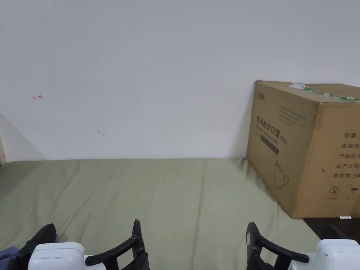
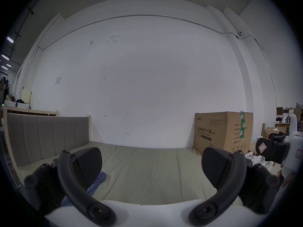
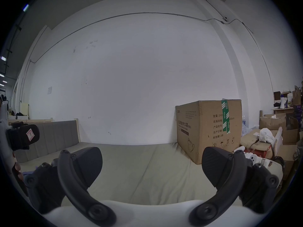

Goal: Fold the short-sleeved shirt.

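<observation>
A bit of blue cloth, the shirt (image 2: 97, 183), lies bunched on the olive sheet just behind the left jaw of my left gripper (image 2: 151, 165). It also peeks in at the bottom-left corner of the head view as the shirt (image 1: 6, 254). Most of it is hidden. My left gripper (image 1: 93, 235) is open, low over the near edge of the bed, with nothing between its jaws. My right gripper (image 3: 151, 165) is open too, level with it and to its right, over bare sheet. The right gripper's body (image 2: 270, 150) also shows in the left gripper view.
The bed's olive sheet (image 1: 182, 197) runs back to a white wall. A large cardboard box (image 1: 306, 154) stands on the far right of the bed. A grey padded headboard (image 2: 47, 135) bounds the left side. Boxes and clutter (image 3: 268, 137) sit beyond the bed's right edge.
</observation>
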Available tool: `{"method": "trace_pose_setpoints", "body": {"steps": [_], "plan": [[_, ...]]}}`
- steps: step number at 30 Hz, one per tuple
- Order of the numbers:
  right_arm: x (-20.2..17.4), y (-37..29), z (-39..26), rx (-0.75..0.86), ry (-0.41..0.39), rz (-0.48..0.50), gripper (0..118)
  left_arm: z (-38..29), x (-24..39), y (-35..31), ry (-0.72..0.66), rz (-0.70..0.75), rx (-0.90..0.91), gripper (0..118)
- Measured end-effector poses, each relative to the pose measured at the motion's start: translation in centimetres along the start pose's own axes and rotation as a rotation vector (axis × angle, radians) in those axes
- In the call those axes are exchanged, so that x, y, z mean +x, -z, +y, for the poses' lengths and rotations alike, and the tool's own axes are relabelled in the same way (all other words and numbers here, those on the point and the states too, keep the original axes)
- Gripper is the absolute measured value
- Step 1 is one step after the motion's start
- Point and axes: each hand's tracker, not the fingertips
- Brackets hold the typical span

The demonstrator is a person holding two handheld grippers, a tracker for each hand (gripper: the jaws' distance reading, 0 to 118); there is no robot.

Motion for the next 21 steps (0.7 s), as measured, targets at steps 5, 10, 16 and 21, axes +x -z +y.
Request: {"method": "trace_pose_setpoints", "body": {"steps": [5,10,16,21], "plan": [[-0.9,0.0,-0.2,0.001,-0.026,0.020,118,0.0,0.1,-0.4,0.016,-0.015,0.018,118],[-1.3,-0.2,-0.2,0.008,-0.031,0.031,118,0.0,0.0,-0.4,0.029,-0.015,0.021,118],[-1.5,-0.1,-0.3,0.008,-0.036,0.027,118,0.0,-0.4,-0.2,0.014,-0.012,0.012,118],[-1.5,-0.1,-0.2,0.003,-0.028,0.024,118,-0.1,-0.7,-0.1,0.010,-0.009,0.007,118]]}}
